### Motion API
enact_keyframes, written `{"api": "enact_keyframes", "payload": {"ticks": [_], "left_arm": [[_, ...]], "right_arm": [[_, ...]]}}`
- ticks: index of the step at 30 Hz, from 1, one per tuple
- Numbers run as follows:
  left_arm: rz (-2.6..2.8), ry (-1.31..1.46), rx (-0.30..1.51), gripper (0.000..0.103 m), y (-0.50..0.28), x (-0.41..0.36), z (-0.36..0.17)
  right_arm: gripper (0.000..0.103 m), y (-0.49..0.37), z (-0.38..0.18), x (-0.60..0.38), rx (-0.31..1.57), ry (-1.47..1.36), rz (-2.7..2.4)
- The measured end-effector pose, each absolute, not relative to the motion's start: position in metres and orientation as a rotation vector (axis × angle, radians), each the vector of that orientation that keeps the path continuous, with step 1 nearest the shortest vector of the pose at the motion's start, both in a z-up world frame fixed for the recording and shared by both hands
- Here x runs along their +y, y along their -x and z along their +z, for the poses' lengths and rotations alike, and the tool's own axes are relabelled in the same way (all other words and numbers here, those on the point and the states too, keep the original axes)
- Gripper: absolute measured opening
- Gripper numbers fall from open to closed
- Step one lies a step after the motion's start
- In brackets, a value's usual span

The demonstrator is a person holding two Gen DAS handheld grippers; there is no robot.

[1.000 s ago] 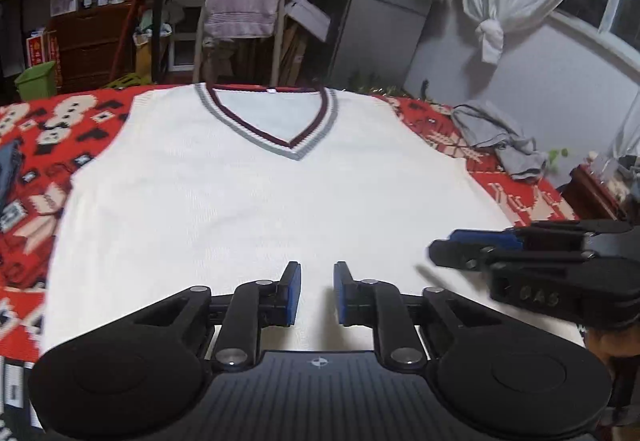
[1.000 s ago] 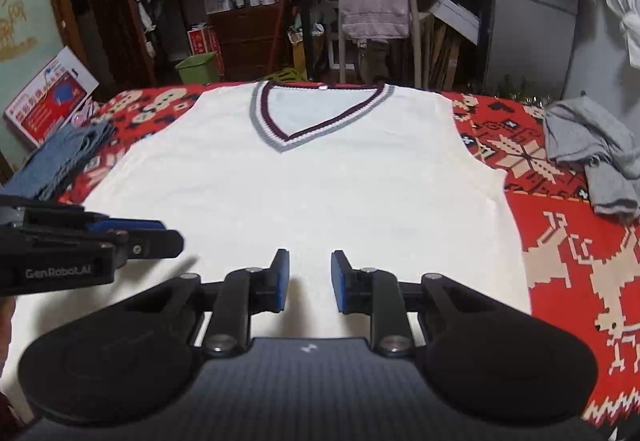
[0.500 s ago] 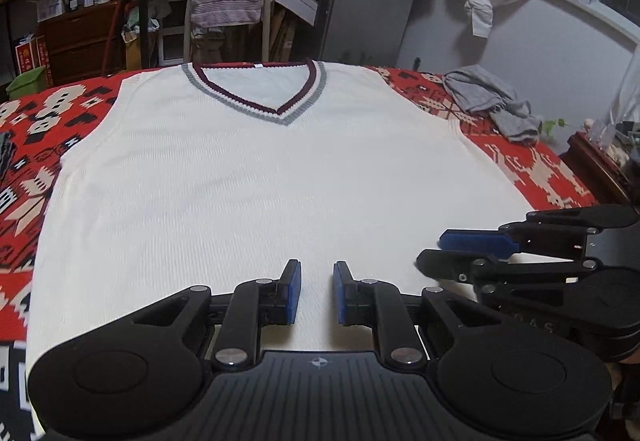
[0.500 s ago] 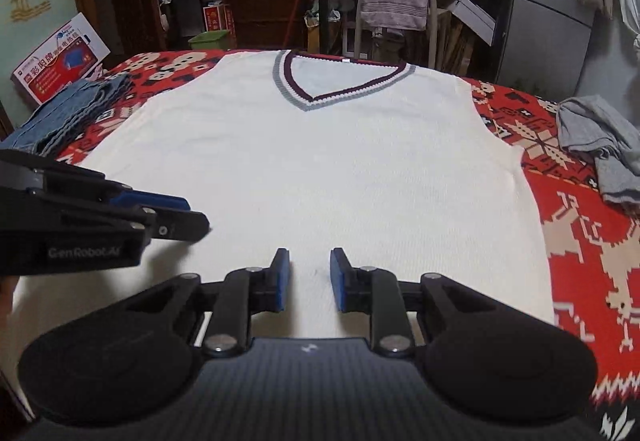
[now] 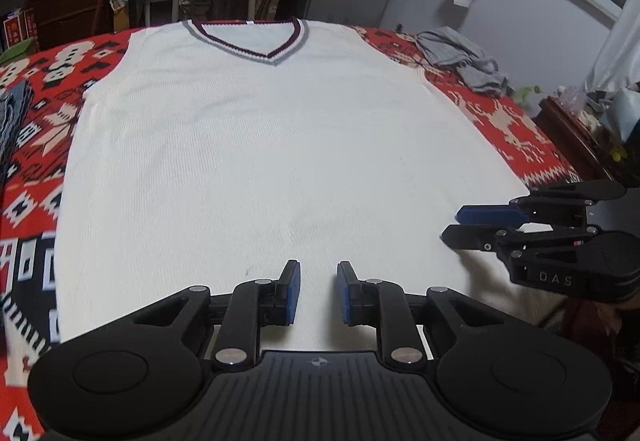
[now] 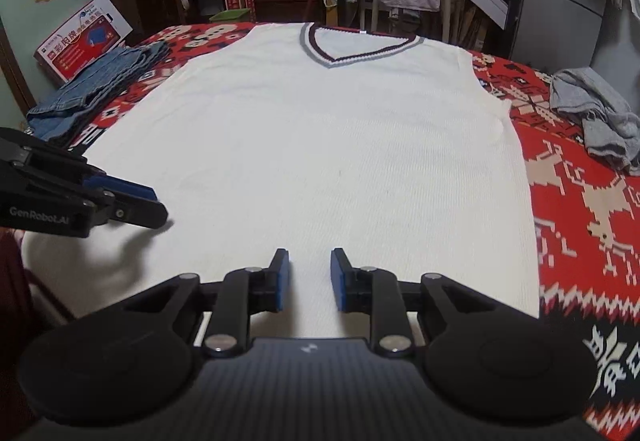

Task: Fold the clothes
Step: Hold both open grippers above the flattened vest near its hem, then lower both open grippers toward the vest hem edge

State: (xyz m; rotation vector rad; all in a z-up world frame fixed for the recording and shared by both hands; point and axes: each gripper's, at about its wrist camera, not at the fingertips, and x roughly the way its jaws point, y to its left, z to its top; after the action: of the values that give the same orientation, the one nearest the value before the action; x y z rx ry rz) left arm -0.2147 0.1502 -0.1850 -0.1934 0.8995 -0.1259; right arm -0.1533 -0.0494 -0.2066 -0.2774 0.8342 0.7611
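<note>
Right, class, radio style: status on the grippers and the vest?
Left gripper open, empty, over the hem. Right gripper same. Vest flat, unfolded, on the red blanket. Nothing lying on it.

One white vest (image 5: 272,145), one grey garment (image 6: 596,113), one pile of folded jeans (image 6: 92,89), one patterned red cover (image 6: 580,201), two grippers: left gripper (image 5: 318,287), right gripper (image 6: 305,279).

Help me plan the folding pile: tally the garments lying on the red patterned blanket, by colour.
White: 1, the V-neck vest
Blue denim: 1, already folded
Grey: 1, crumpled
Total: 3
</note>
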Motion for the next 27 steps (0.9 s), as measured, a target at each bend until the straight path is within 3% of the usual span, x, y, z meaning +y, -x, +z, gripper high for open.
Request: {"api": "enact_keyframes", "payload": {"ticks": [13,27], "left_arm": [[-0.108,0.342,0.964,0.02,0.263,0.177,-0.182],[0.077,0.421,0.909,0.018,0.264,0.228,-0.183]], "right_arm": [[0.026,0.17,-0.195,-0.106,0.957,0.183,0.73],[0.024,0.118,-0.204,-0.146,0.901,0.157,0.528]]}}
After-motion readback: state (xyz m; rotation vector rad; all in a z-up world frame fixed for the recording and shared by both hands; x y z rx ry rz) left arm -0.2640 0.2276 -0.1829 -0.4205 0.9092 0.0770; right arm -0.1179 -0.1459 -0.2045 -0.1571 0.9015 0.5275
